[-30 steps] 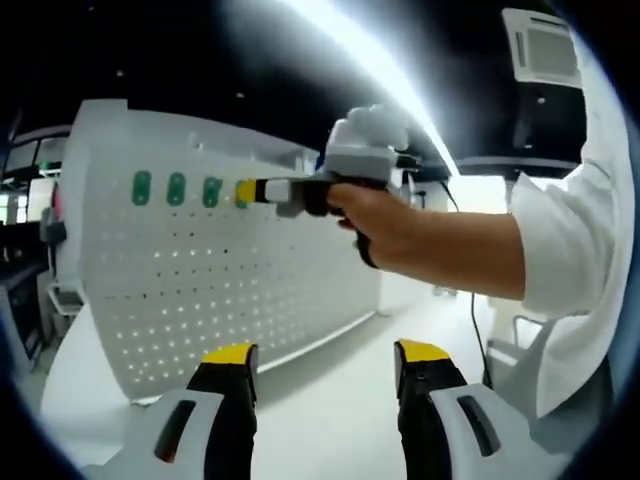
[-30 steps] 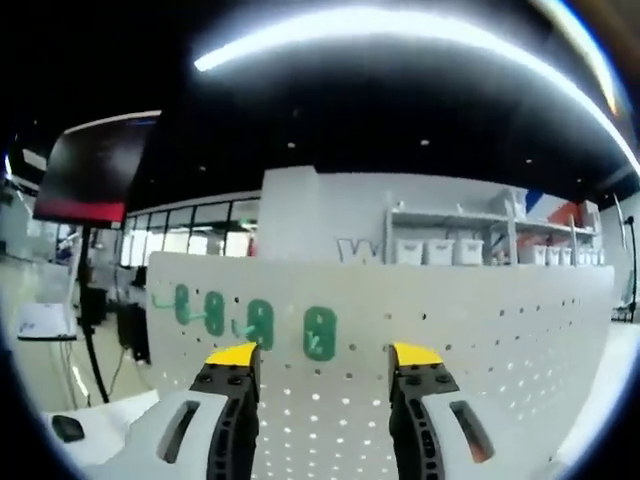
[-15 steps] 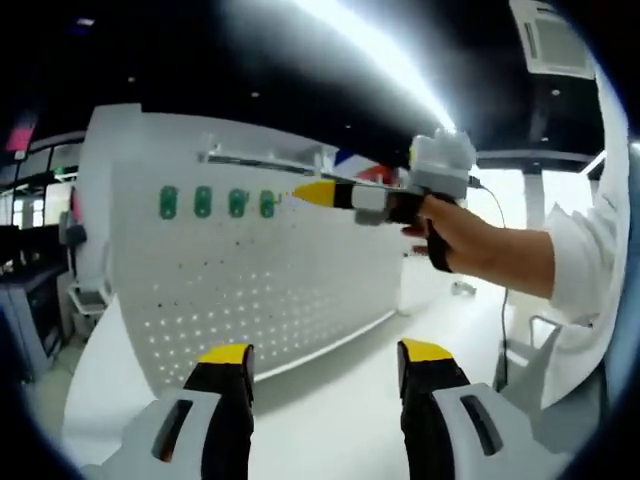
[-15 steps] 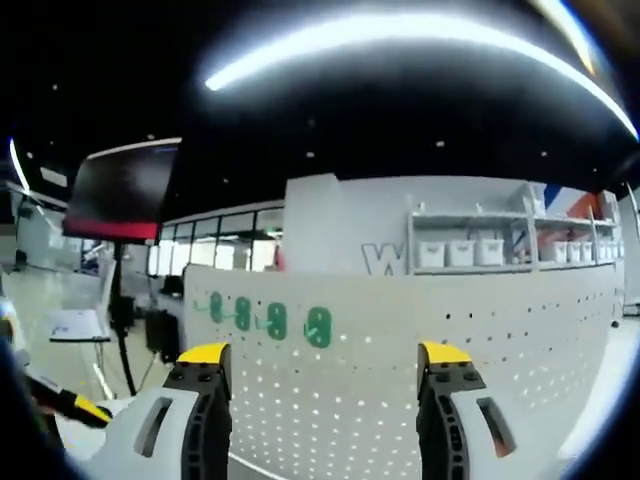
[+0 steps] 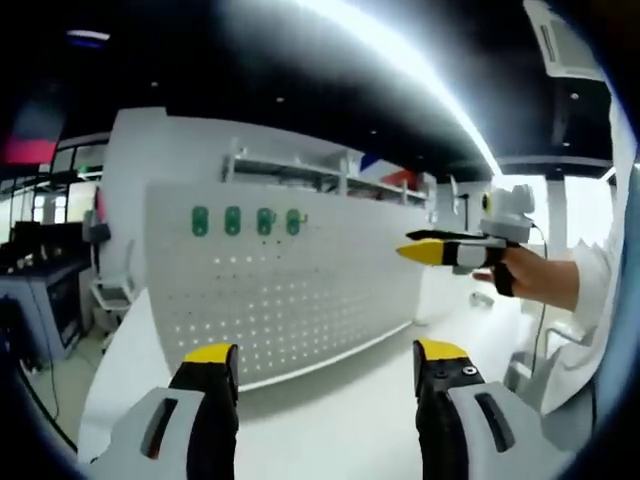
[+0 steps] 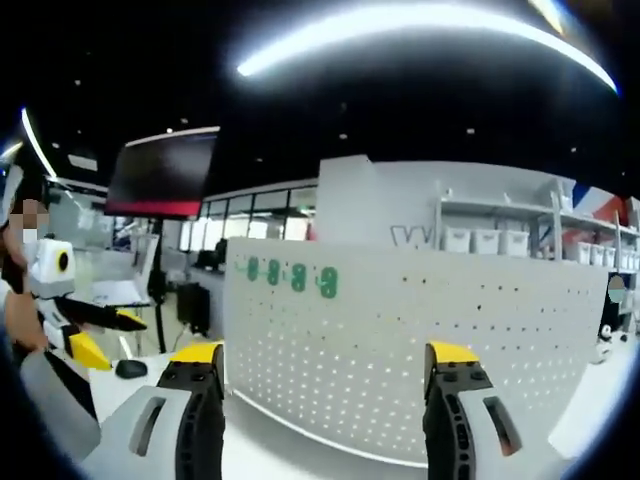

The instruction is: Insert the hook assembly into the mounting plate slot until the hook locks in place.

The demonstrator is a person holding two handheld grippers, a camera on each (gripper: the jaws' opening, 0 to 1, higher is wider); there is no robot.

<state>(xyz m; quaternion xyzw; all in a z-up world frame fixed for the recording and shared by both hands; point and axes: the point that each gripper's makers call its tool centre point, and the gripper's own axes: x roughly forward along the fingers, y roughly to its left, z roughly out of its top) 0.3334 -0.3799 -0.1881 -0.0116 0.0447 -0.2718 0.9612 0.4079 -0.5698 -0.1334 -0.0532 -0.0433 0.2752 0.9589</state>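
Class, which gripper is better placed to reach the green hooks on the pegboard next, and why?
Left, narrowly. The green hooks sit at the pegboard's left end, on the left gripper's side; the right gripper hangs off to the right. Both are open, empty and back from the board.

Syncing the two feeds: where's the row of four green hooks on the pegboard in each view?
Left gripper view: the green hooks sit upper left of centre, along the top edge of the white pegboard, above the left gripper.
Right gripper view: the green hooks sit left of centre, at the pegboard's upper left corner, above the right gripper.
Shared landmark: the shelf of white bins behind the pegboard, also in the left gripper view.
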